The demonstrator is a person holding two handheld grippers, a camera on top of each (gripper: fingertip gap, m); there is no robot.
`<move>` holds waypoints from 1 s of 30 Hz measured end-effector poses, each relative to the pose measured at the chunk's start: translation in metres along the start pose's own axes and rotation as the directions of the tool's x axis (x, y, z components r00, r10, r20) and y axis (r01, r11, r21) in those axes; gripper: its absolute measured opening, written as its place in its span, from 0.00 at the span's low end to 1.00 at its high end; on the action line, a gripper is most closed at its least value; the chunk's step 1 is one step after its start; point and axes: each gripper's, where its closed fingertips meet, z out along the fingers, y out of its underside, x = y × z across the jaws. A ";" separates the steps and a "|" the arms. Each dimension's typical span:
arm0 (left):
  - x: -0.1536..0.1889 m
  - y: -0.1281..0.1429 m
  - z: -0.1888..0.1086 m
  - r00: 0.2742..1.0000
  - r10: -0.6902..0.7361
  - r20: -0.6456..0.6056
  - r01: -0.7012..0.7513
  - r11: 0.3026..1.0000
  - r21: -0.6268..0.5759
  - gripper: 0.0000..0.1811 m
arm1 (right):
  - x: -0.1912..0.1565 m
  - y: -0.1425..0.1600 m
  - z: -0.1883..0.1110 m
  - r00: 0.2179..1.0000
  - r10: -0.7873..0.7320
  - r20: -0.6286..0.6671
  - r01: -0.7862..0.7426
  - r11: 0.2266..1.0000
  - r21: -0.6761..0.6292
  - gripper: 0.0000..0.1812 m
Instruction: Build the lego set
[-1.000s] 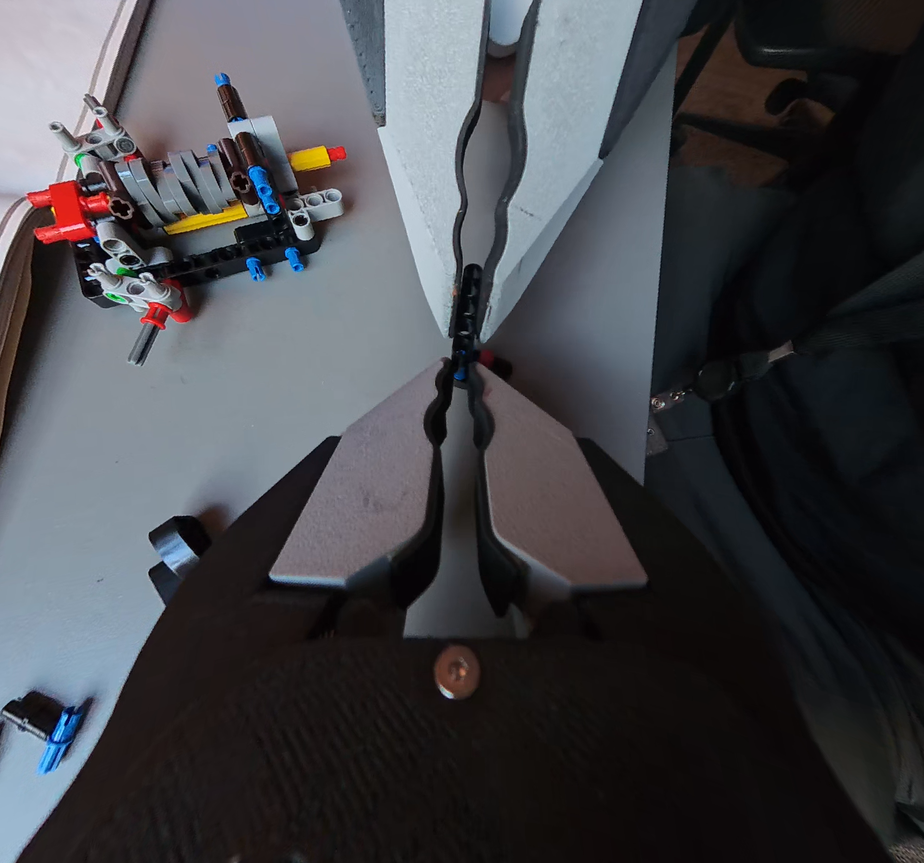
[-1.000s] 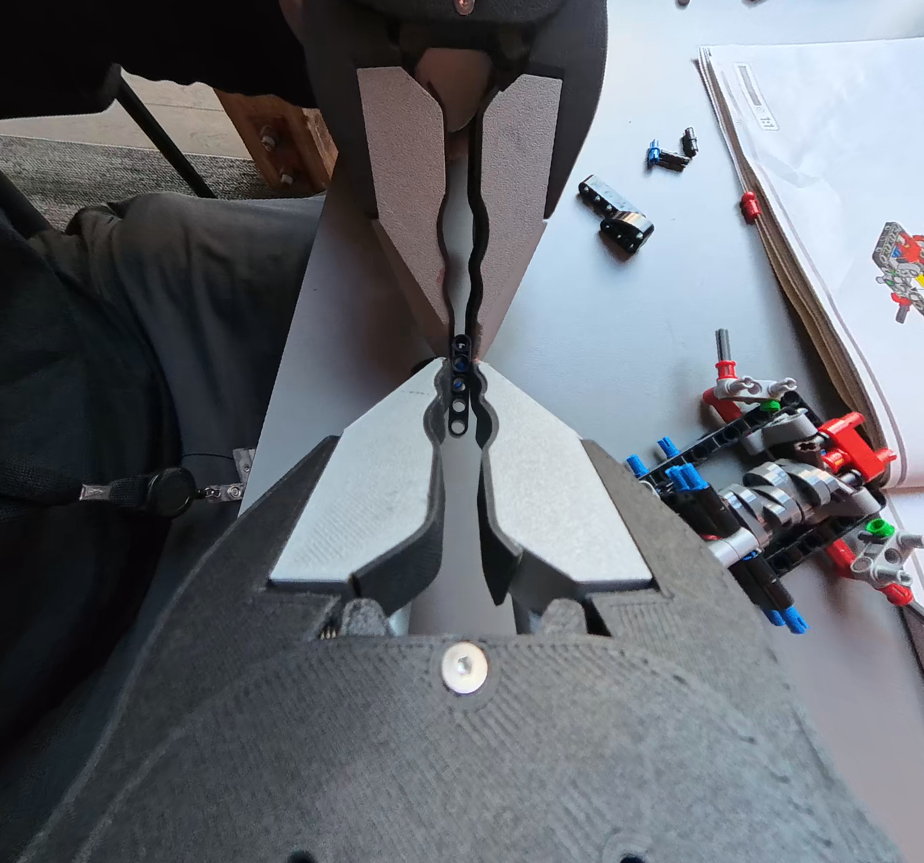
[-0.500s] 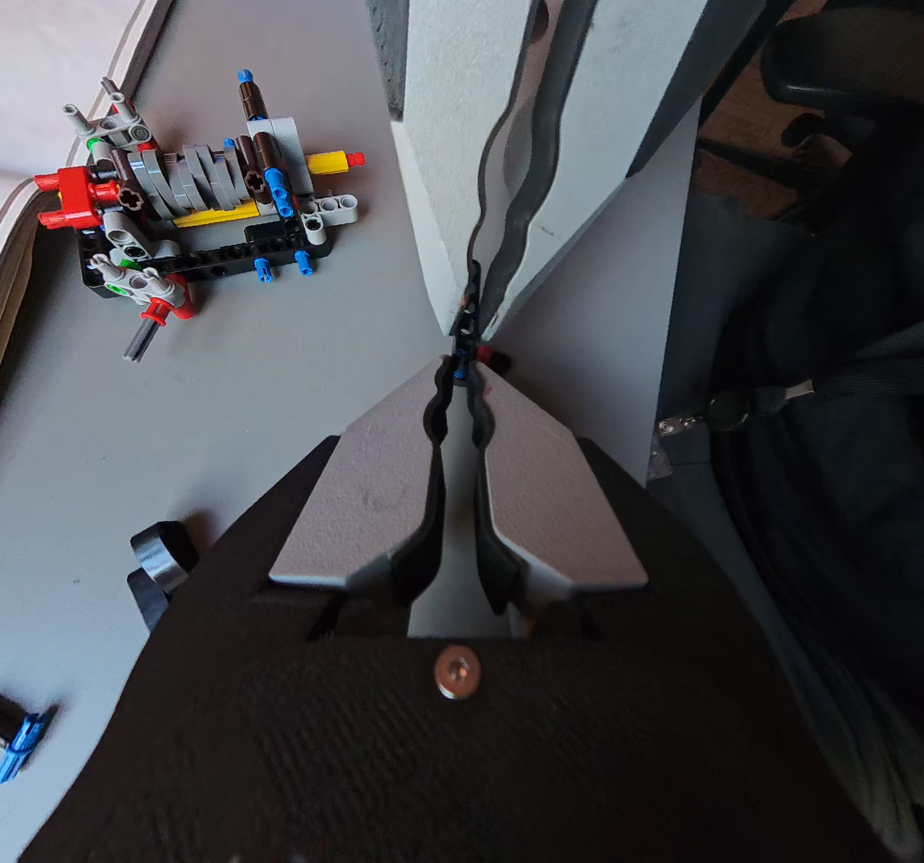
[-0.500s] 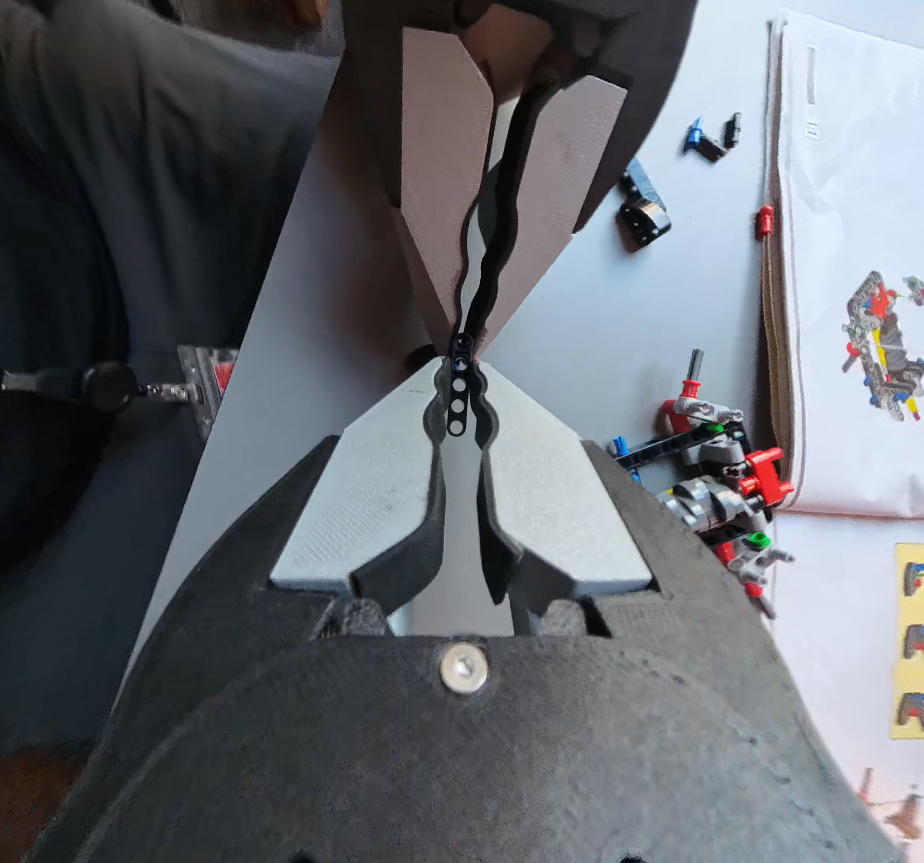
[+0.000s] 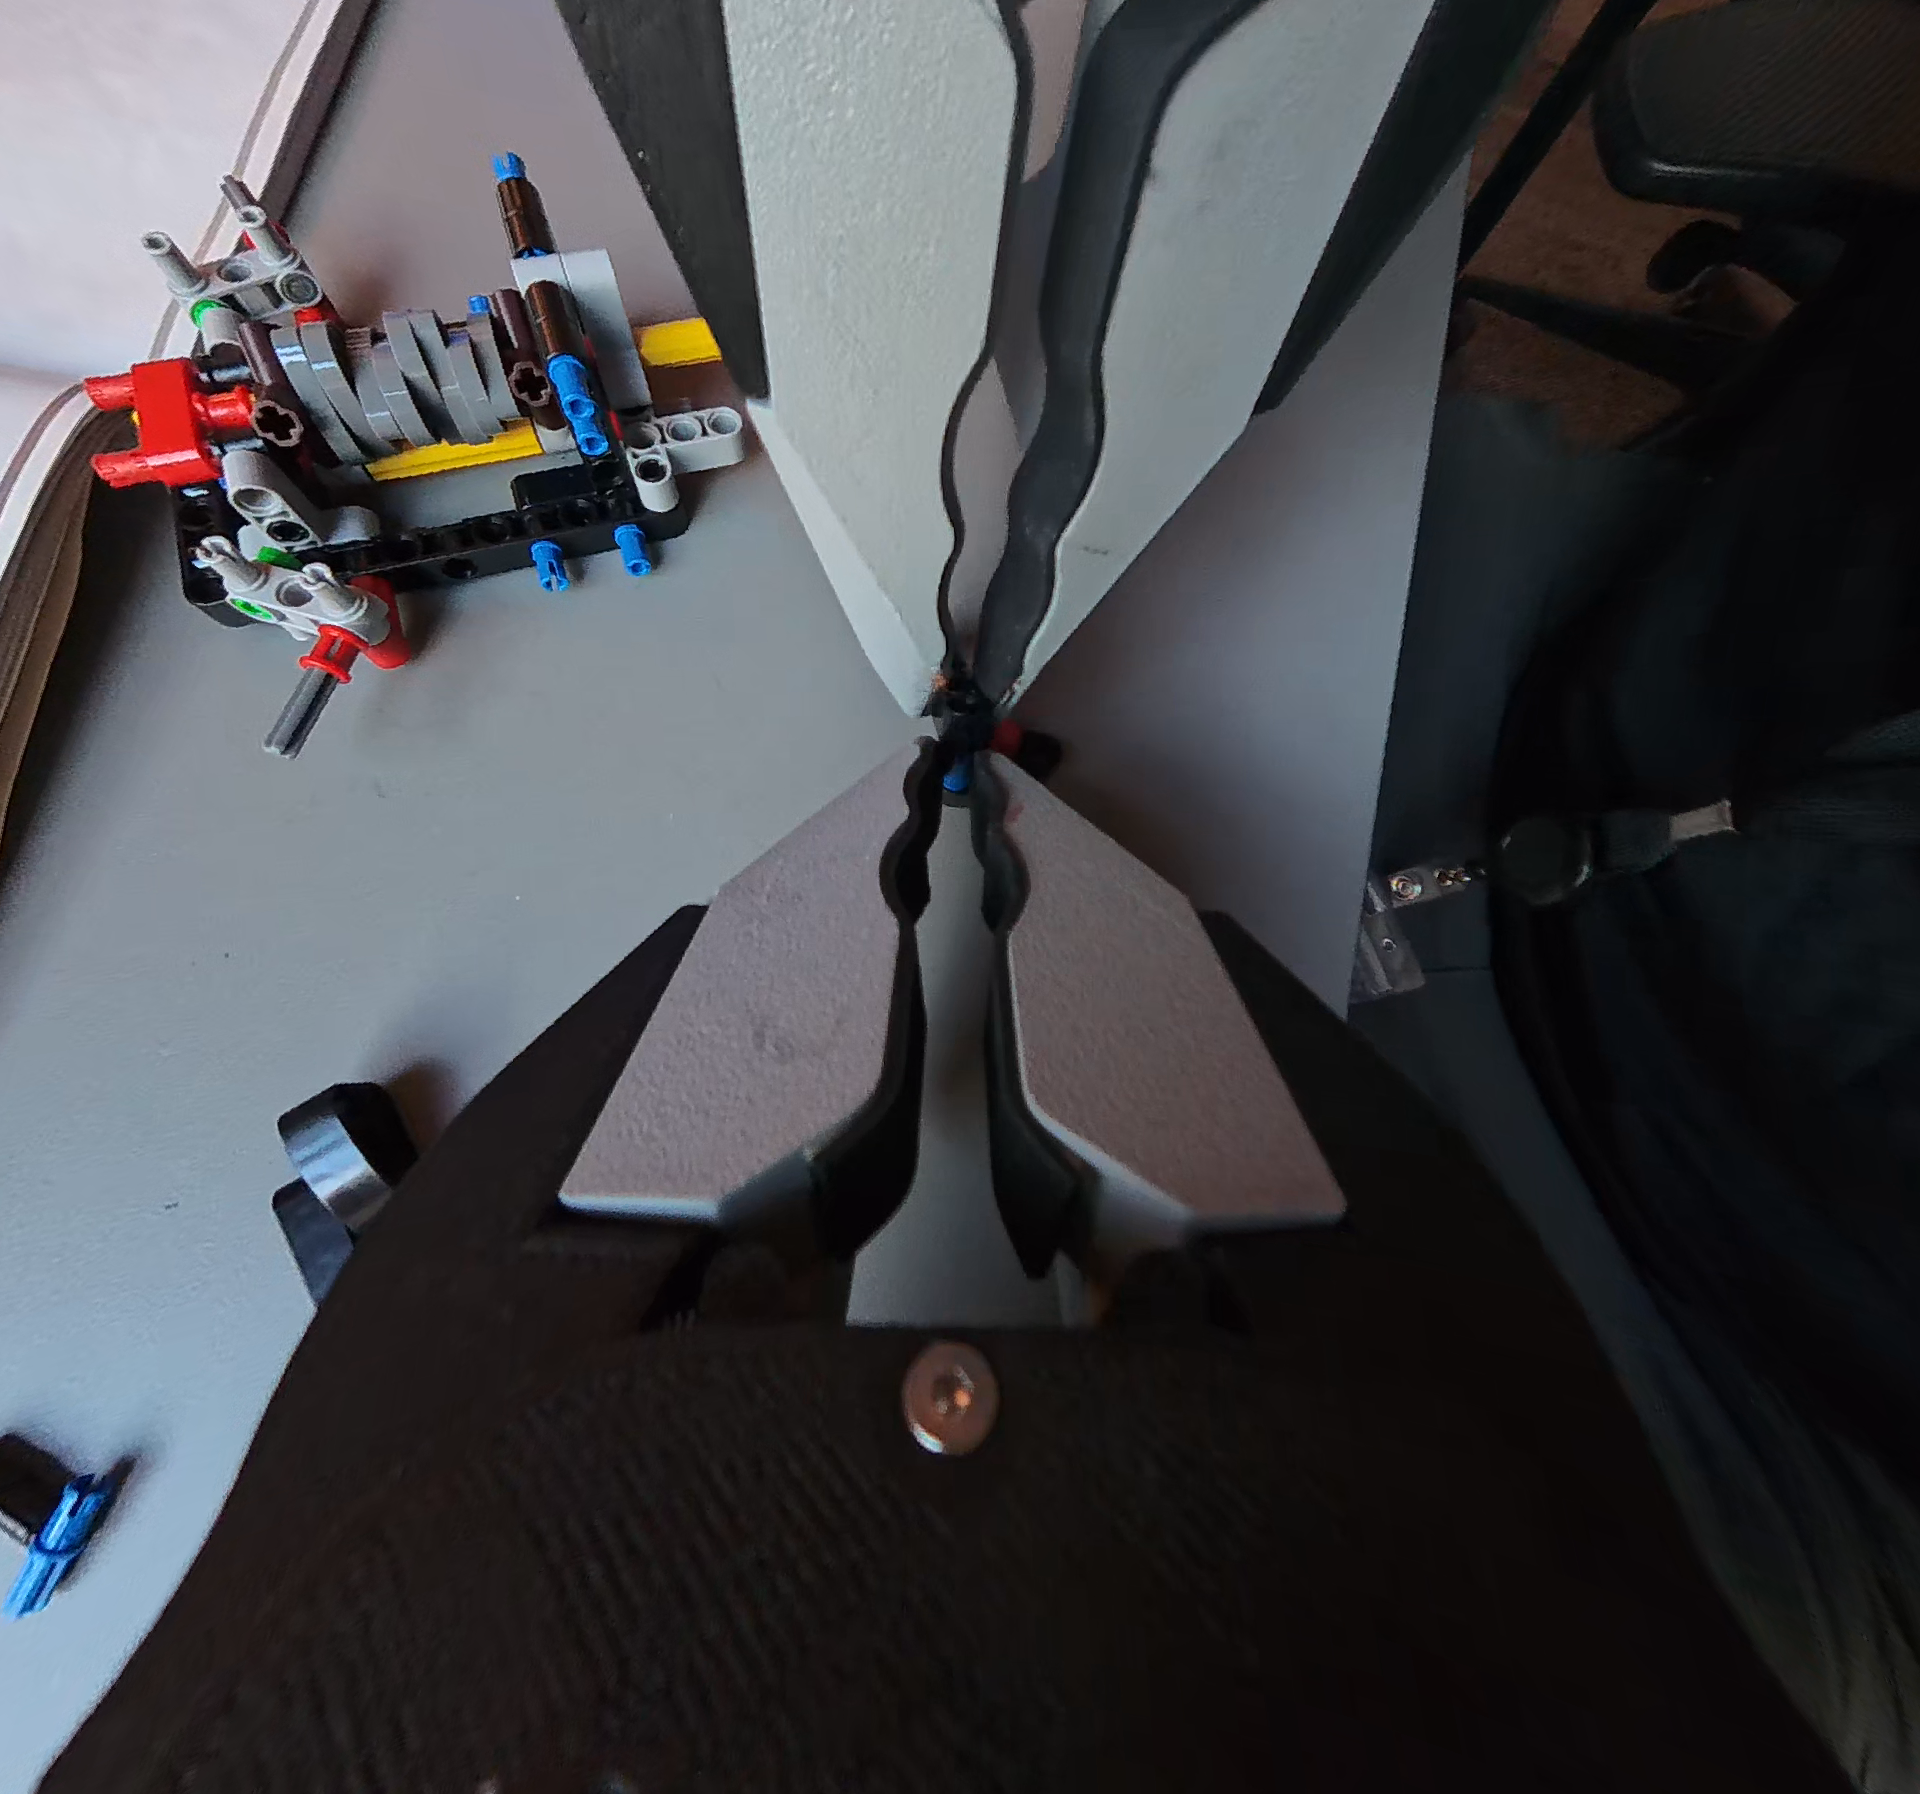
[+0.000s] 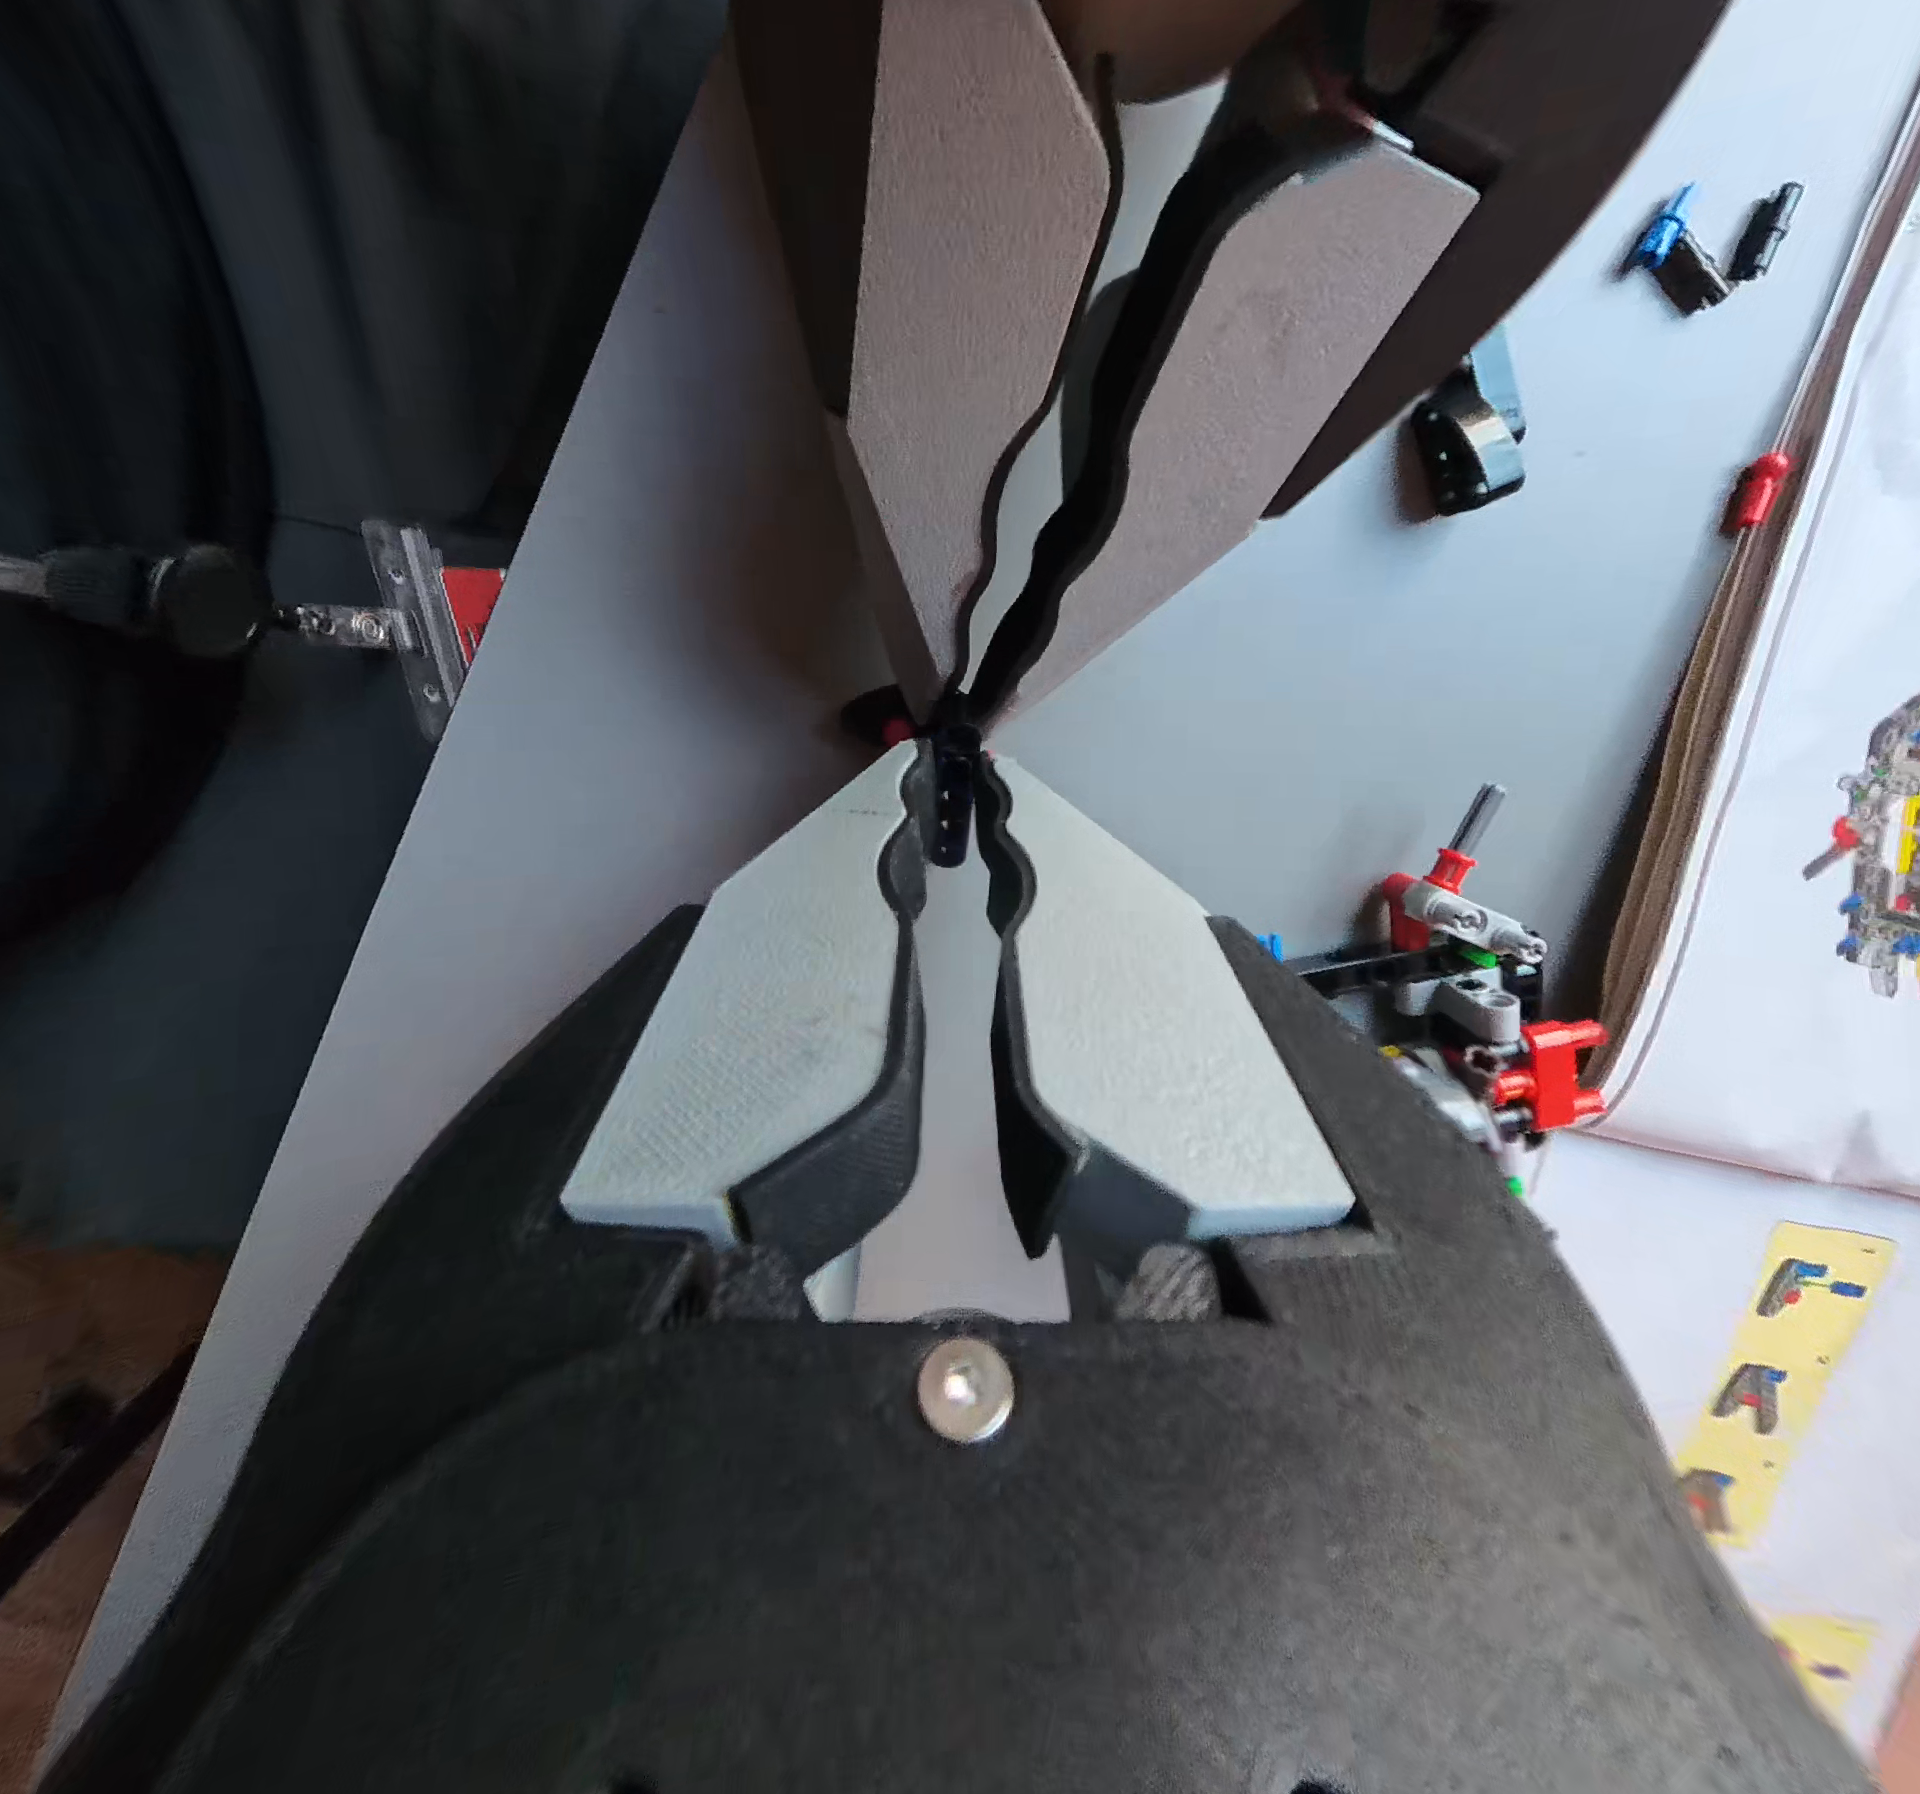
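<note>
My left gripper is shut on a small blue pin. My right gripper is shut on a short black beam with holes. The two grippers meet tip to tip above the table's near edge, and the pin touches the end of the beam. The right gripper comes in from above in the left wrist view, and the left gripper does the same in the right wrist view. The partly built model of grey, black, red, yellow and blue parts lies on the grey table; it also shows in the right wrist view.
An open instruction booklet lies beyond the model. Loose parts lie about: a black curved piece, a black and blue connector, a red pin and a small red piece under the tips. A person's dark clothing lies past the table edge.
Both grippers have rolled and tilted together while staying tip to tip. The black beam now shows more edge-on. Both grips have stayed shut.
</note>
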 end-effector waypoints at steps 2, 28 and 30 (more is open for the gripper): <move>0.000 0.000 0.000 1.000 -0.012 -0.009 0.012 1.000 0.001 0.02 | 0.001 0.000 0.001 0.999 0.040 -0.010 -0.039 0.997 0.067 0.03; -0.001 0.001 -0.002 1.000 -0.015 0.018 0.015 1.000 0.004 0.06 | 0.005 -0.007 -0.008 0.991 0.112 0.078 -0.135 0.898 0.419 0.02; -0.003 0.002 -0.003 0.999 -0.024 0.036 0.024 1.000 0.002 0.13 | 0.003 -0.009 -0.010 0.990 0.113 0.087 -0.139 0.896 0.421 0.03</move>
